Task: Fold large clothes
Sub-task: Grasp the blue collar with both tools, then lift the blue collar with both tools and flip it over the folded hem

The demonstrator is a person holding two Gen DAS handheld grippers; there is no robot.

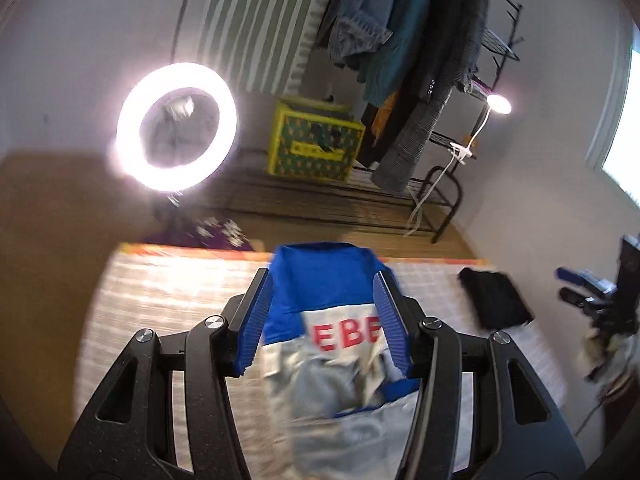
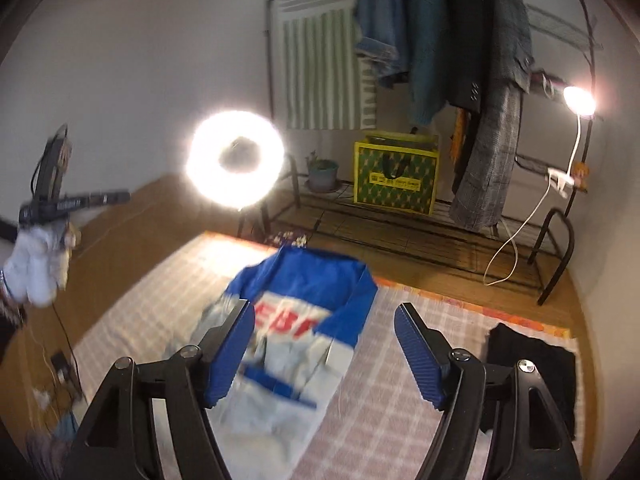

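- Left tool (image 1: 324,316): your pads stand apart, empty, raised above the jacket (image 1: 320,276) and pointed down at it.
- The jacket, blue and white with red lettering, lies partly folded on the checked mat (image 2: 400,360), mid-floor. Judge it light, soft and limp; take hold at hem corners or shoulder seams.
- Right tool (image 2: 326,332): pads apart, empty, hovering over the jacket's right edge, tilted down.
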